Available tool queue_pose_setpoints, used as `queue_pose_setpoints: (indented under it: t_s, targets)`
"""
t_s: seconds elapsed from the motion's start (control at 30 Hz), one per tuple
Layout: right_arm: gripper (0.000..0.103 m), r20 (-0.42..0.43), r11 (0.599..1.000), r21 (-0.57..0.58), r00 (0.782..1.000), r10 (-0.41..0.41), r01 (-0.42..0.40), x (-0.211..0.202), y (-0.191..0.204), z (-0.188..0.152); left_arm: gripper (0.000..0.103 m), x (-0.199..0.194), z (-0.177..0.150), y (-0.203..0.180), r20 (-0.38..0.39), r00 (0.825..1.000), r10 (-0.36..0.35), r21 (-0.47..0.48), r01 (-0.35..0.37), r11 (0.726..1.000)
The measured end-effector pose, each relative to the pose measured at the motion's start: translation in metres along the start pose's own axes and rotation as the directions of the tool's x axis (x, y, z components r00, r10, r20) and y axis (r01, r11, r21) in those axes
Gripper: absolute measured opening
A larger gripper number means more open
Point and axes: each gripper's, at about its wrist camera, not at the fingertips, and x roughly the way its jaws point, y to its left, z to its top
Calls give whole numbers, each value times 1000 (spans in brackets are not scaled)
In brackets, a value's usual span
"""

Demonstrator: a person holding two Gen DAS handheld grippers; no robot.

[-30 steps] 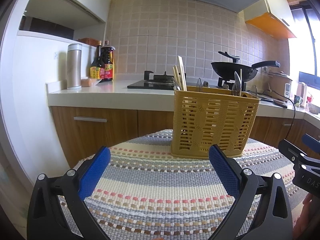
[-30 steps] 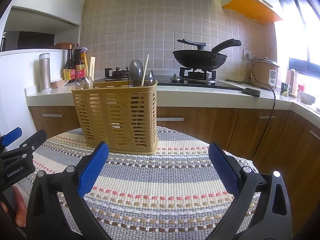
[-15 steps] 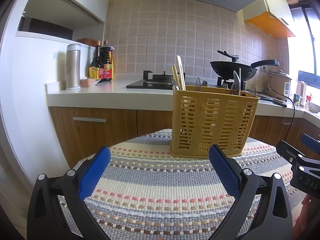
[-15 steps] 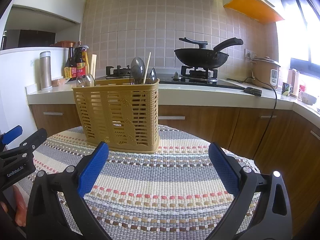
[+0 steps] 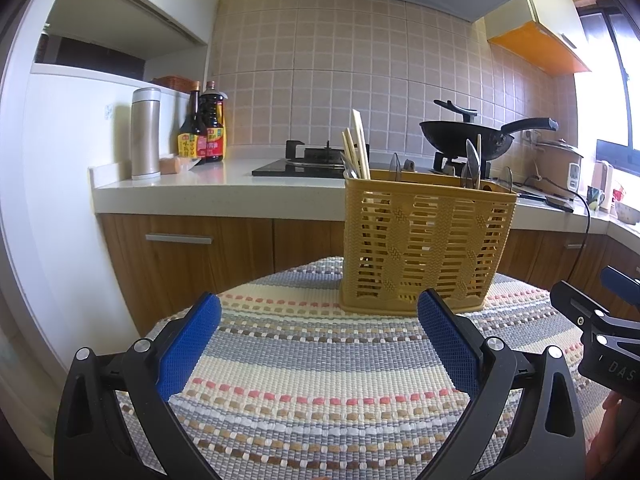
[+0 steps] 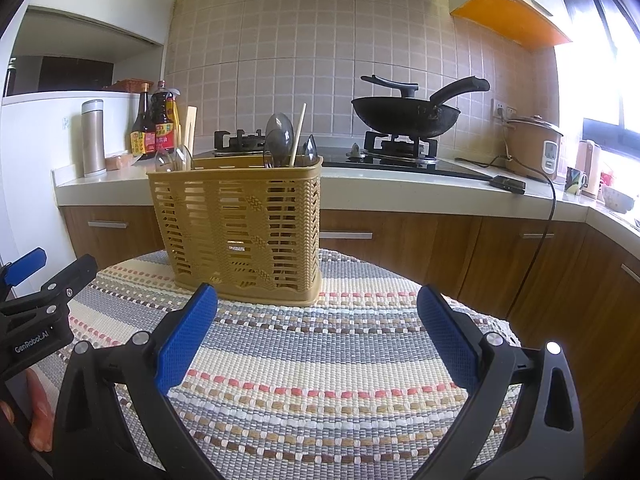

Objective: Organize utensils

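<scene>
A tan slotted plastic utensil basket (image 5: 426, 246) (image 6: 244, 228) stands upright on a round table under a striped woven mat (image 5: 320, 380) (image 6: 320, 360). Wooden chopsticks (image 5: 357, 146) (image 6: 298, 134) and several spoons (image 5: 472, 164) (image 6: 279, 136) stick out of its top. My left gripper (image 5: 319, 338) is open, low over the mat, short of the basket with nothing between its blue pads. My right gripper (image 6: 318, 334) is open too, in front of the basket and to its right, empty. Each gripper shows at the edge of the other's view.
Behind the table runs a white counter (image 5: 200, 184) with wooden cabinets below. On it stand a steel flask (image 5: 145, 134), sauce bottles (image 5: 204, 128), a gas hob with a black wok (image 6: 408, 114), and a rice cooker (image 6: 534, 146) with a cable. A hand (image 6: 38, 420) holds the left gripper.
Both wrist views have tilted slightly, so the basket sits a touch higher in frame. Both grippers stay open and empty; nothing on the table has moved.
</scene>
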Motion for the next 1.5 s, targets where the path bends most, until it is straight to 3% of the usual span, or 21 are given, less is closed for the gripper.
queue_pose_setpoints:
  t_s: [1.5]
  targets:
    - [95, -12, 1000, -6, 1000, 3, -3, 2, 2, -1, 95, 1, -1, -3, -7, 1000, -12, 12, 12, 1000]
